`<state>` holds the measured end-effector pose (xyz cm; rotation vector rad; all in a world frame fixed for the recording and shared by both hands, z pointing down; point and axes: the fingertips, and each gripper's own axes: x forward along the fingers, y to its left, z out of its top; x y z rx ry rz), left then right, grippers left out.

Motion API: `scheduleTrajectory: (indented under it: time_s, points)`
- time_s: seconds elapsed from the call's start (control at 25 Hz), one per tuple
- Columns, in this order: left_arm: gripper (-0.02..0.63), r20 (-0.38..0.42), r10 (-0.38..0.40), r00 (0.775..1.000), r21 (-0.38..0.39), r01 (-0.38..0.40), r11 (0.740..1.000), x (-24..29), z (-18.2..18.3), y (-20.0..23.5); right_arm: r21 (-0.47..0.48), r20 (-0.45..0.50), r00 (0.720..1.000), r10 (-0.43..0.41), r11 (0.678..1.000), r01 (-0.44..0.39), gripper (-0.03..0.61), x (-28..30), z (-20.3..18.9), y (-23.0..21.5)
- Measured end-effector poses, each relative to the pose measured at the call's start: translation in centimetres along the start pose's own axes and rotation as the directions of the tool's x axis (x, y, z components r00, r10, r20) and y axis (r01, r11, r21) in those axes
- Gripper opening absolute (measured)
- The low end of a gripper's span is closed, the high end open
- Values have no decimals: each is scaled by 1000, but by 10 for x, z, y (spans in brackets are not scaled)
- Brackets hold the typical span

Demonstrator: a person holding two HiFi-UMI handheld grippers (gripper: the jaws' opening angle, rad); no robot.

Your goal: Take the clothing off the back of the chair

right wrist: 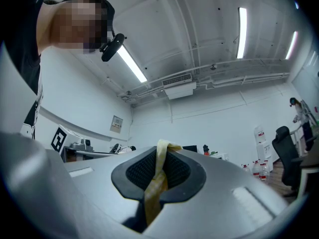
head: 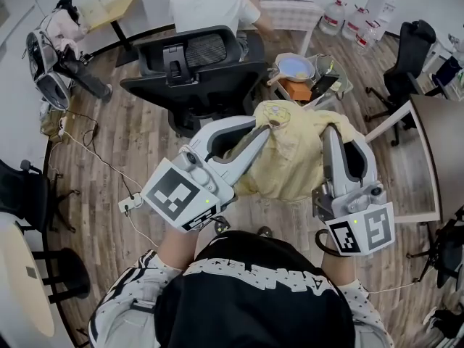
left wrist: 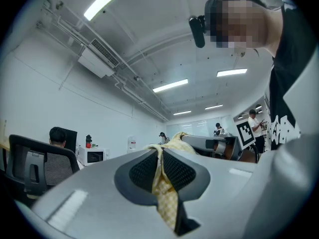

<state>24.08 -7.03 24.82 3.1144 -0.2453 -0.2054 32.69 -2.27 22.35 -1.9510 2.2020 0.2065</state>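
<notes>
A yellow checked garment [head: 293, 162] hangs bunched between my two grippers, held up in front of me over the wooden floor. My left gripper [head: 271, 125] is shut on one upper edge of it; in the left gripper view the yellow cloth [left wrist: 163, 185] is pinched between the black pads [left wrist: 142, 173]. My right gripper [head: 330, 133] is shut on the other edge, and the right gripper view shows a strip of the cloth [right wrist: 155, 183] clamped between its pads [right wrist: 177, 173]. A black office chair [head: 192, 75] stands just beyond the garment, its back bare.
A person in a white shirt [head: 210, 6] sits behind the black chair. A basket of items [head: 304, 75] stands beside the garment, a table [head: 428, 158] at right, another black chair [head: 409, 56] and water bottles [head: 359, 17] at back right. A cable and power strip [head: 130, 203] lie at left.
</notes>
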Motion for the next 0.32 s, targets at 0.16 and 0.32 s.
scheduleTrajectory:
  time_s: [0.16,0.32]
  points:
    - [32,-4,-10,1000,-6,10,1000,-4,5,0,-1,-6,1000,-11,1000,11,38,0,4,5]
    - [32,-8,-14,1000,-10,14,1000,-6,7,-4,0,-10,1000,-15,1000,15,38,-3,7,7]
